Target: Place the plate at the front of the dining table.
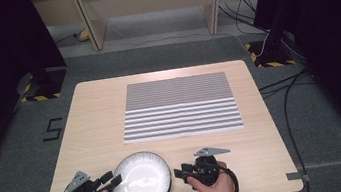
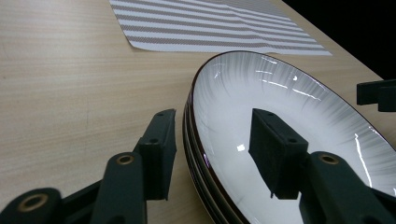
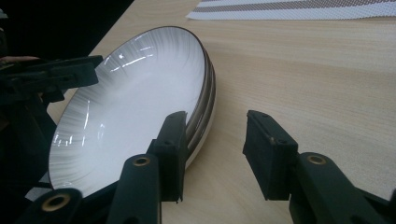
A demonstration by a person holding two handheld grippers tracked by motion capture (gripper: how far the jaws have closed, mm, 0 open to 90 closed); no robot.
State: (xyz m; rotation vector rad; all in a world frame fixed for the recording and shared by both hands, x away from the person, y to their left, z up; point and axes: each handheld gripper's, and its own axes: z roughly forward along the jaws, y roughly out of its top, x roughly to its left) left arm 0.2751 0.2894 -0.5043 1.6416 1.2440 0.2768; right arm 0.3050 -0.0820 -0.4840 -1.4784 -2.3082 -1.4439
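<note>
High view: stacked plates (image 1: pixel 142 181) sit at the counter's (image 1: pixel 95 116) 6 o'clock edge. Your left tongs (image 1: pixel 111 179) straddle the rim at 9 o'clock, wide, unclamped; right tongs (image 1: pixel 180 172) wait wide at 3 o'clock, ready for a two-sided lift.

A stack of white plates (image 1: pixel 142 180) with dark brown rims and fine grey streaks radiating toward the edge sits flat at the near edge of the wooden table, the glossy top plate (image 2: pixel 289 116) catching reflected light.
</note>
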